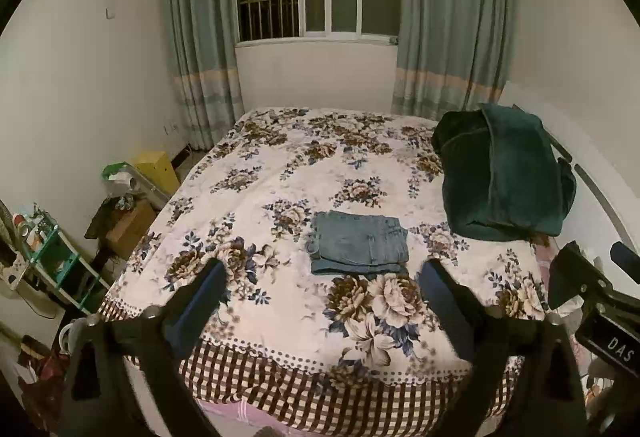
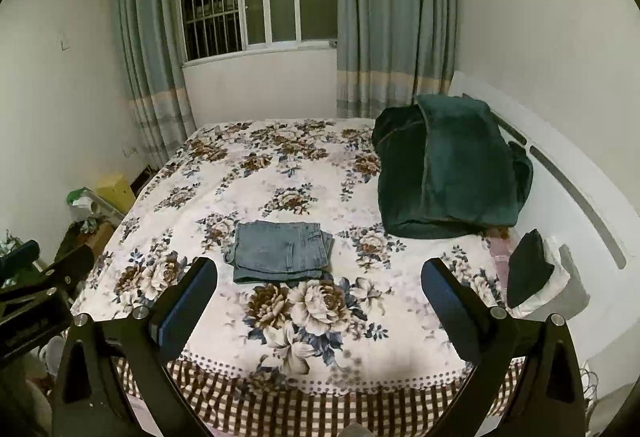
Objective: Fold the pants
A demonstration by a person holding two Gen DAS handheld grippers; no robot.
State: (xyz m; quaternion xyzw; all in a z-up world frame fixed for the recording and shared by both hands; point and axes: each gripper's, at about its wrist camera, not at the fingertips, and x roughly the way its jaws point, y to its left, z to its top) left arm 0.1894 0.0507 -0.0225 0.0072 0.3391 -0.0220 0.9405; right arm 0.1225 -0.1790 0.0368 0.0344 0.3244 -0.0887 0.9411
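Observation:
Blue denim pants (image 1: 358, 242) lie folded into a compact rectangle on the floral bedspread (image 1: 280, 173), near the bed's front half. They also show in the right wrist view (image 2: 282, 251). My left gripper (image 1: 322, 269) is open and empty, held back above the bed's front edge, short of the pants. My right gripper (image 2: 319, 269) is open and empty, likewise drawn back from the pants. The right gripper's body shows at the right edge of the left wrist view (image 1: 592, 293).
A dark green blanket (image 2: 448, 165) is piled at the bed's right side by the white headboard (image 2: 568, 173). A dark folded item on white cloth (image 2: 528, 273) sits beside it. A yellow box (image 1: 158, 167), shelves and clutter (image 1: 52, 253) stand left of the bed.

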